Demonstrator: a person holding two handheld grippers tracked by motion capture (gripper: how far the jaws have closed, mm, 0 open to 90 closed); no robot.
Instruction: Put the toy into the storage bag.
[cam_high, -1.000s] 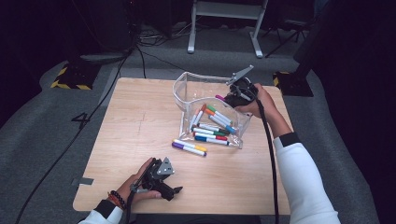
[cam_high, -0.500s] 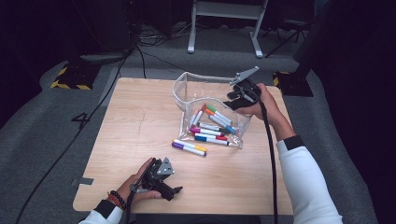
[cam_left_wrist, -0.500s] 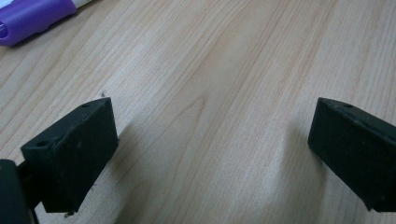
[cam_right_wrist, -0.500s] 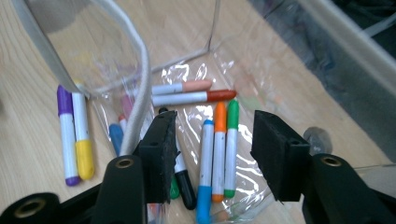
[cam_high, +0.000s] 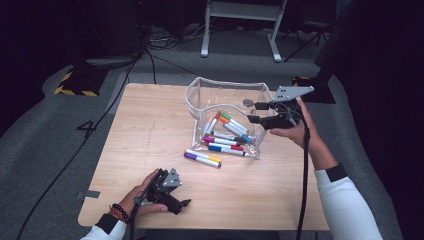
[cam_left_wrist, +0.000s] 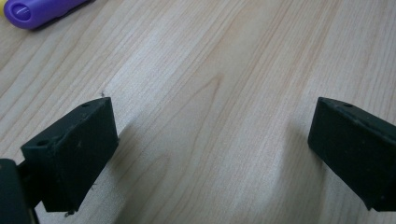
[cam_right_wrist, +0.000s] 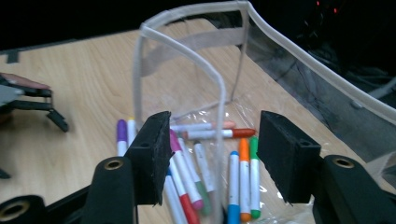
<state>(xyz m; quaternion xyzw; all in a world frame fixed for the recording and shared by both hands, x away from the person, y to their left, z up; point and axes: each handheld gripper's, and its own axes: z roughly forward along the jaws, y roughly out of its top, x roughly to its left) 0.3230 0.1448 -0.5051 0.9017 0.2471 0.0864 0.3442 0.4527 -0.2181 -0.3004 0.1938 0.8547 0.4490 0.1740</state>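
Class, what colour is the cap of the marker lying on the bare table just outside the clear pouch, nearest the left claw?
Purple: the marker has a purple cap; the left gripper view shows it best.

The high view looks forward and down from the person's side onto the whole wooden table (cam_high: 150, 130), with the clear pouch (cam_high: 225, 95) beyond its middle. The left gripper view sits very close above the tabletop on the near side of the pouch, facing down at bare wood. The right gripper view looks from close beside the pouch, level across its rim. It shares the pouch, its markers (cam_right_wrist: 243, 172) and the table with the high view.
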